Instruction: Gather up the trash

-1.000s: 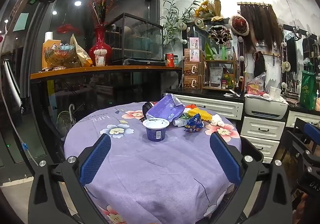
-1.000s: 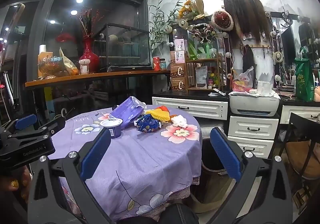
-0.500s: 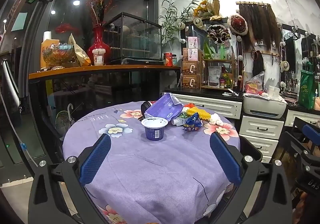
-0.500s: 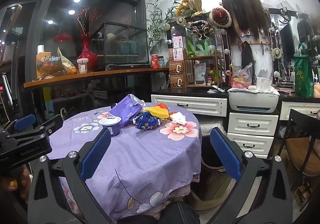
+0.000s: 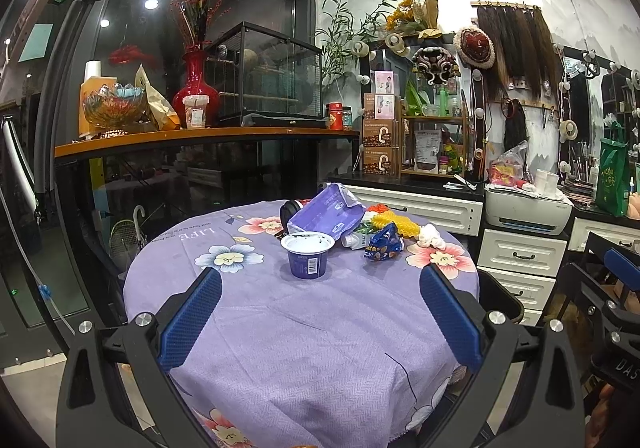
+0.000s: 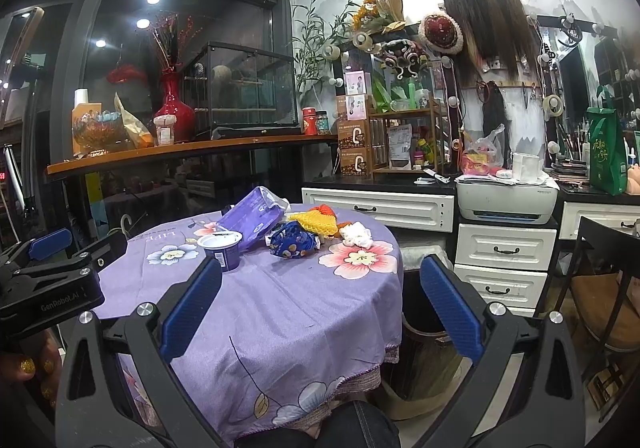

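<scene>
Trash lies at the far side of a round table with a purple flowered cloth (image 5: pixel 300 328): a blue yogurt cup (image 5: pixel 308 254), a purple bag (image 5: pixel 326 212), a dark blue wrapper (image 5: pixel 383 244), yellow foam netting (image 5: pixel 396 222), a white tissue wad (image 5: pixel 431 236) and a small bottle (image 5: pixel 354 239). My left gripper (image 5: pixel 318 312) is open and empty, short of the cup. My right gripper (image 6: pixel 320 304) is open and empty over the table's right edge; the cup (image 6: pixel 222 246), wrapper (image 6: pixel 294 240) and tissue (image 6: pixel 357 234) lie ahead of it.
A dark trash bin (image 6: pixel 424 344) stands by the table's right side. White drawers (image 6: pixel 504 260) with a printer (image 6: pixel 506 200) stand behind. A wooden shelf (image 5: pixel 200 136) carries a red vase. A chair (image 6: pixel 600 308) is at the right. The left gripper shows in the right view (image 6: pixel 52 280).
Both grippers have edged slightly closer to the table; the right view has shifted a little to the left. Jaws stay open. No trash has moved.
</scene>
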`<state>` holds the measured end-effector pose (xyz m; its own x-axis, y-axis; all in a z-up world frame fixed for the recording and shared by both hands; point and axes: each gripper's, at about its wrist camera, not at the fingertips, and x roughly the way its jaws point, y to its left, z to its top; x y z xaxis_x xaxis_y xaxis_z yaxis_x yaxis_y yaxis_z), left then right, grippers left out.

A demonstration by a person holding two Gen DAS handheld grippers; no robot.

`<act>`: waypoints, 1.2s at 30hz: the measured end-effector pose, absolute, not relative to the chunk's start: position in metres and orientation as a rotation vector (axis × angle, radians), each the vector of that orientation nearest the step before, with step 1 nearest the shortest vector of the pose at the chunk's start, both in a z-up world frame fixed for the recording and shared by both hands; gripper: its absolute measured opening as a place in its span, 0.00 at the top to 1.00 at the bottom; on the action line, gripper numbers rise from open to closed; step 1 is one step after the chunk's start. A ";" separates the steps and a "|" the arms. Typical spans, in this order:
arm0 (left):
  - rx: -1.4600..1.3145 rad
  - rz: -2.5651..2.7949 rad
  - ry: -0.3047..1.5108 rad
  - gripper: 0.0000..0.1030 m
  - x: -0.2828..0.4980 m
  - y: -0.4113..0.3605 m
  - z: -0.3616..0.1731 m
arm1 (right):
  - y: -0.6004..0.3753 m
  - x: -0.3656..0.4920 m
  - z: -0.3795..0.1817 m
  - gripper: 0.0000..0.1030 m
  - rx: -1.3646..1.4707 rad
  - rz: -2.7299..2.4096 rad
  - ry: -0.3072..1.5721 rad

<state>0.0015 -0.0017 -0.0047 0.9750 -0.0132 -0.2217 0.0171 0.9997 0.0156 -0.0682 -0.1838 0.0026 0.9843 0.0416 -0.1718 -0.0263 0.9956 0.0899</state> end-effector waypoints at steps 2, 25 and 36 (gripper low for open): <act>0.017 -0.015 0.226 0.05 0.002 -0.002 -0.006 | -0.184 -0.068 0.003 0.05 0.090 0.036 0.176; 0.015 -0.015 0.231 0.05 0.003 -0.003 -0.007 | -0.181 -0.066 0.002 0.05 0.082 0.042 0.185; 0.016 -0.014 0.232 0.05 0.004 -0.003 -0.007 | -0.181 -0.064 0.001 0.05 0.084 0.050 0.188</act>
<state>0.0038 -0.0033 -0.0074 0.9730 -0.0123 -0.2305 0.0159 0.9998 0.0138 -0.0644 -0.1807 0.0011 0.9811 0.0572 -0.1849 -0.0415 0.9953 0.0879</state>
